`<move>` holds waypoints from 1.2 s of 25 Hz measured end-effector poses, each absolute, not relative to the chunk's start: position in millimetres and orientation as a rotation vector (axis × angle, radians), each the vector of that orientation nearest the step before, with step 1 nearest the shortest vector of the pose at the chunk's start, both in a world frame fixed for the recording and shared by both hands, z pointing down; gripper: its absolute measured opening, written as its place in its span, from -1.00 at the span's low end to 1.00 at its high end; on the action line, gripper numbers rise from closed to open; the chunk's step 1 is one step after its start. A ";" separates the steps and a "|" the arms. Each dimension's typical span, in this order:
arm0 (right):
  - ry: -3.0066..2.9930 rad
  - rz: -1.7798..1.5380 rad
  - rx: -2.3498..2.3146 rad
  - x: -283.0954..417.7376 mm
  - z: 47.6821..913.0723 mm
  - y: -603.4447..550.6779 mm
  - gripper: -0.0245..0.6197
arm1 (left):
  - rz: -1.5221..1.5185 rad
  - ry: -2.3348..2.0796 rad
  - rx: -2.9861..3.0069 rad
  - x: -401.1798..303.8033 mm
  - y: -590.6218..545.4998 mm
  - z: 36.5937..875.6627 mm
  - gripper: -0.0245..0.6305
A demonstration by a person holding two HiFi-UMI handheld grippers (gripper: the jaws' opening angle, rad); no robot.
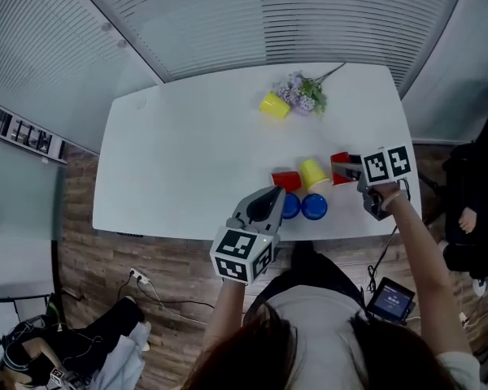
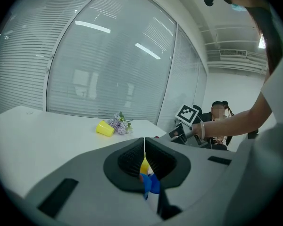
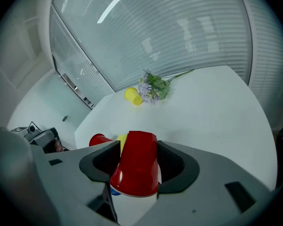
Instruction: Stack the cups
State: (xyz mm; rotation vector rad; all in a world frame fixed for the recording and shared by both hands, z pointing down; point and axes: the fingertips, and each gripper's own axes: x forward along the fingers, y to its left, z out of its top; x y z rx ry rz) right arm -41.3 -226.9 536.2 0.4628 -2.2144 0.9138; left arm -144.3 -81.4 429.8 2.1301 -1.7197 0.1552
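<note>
**Right gripper on red cup: stack target lies to its left**

The red cup [image 3: 134, 173] sits between the jaws of your right gripper [image 3: 138, 147], and the pads are closed against its two sides. Its long axis runs along the jaws, with the base away from you and the wide rim toward you and downward. Whether the rim is clear of the white table [image 1: 187, 153] cannot be told.

The next move turns on one relation. In the head view the yellow cup [image 1: 313, 173] stands just beside the held cup, on its left, with the second red cup [image 1: 286, 180] just beyond. Both lie sideways from the fingers, not ahead of them. Judged from this, you carry the cup leftward, mouth down, onto a standing one.

Two blue cups [image 1: 314, 206] sit nearer you. Your left gripper [image 1: 268, 197] hovers by them, jaws shut on nothing, so the right hand is the nearer to the target. A far yellow cup [image 1: 274, 104] lies by the flower sprig [image 1: 303, 93].
</note>
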 end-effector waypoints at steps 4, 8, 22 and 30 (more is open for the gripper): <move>-2.320 0.832 0.549 -35.1 526.5 -217.2 -0.10 | 0.129 -1.730 2.134 -142.7 -71.4 428.5 -0.85; -2.450 0.685 0.601 -34.1 515.1 -208.7 -0.10 | 0.119 -1.728 2.139 -138.7 -64.9 430.3 -0.85; -2.586 0.425 0.714 -27.6 530.7 -186.0 -0.10 | 0.110 -1.711 2.162 -127.5 -63.1 433.0 -0.85; -2.612 0.265 0.717 -22.9 535.5 -159.1 -0.10 | 0.110 -1.690 2.179 -121.6 -45.5 431.0 -0.85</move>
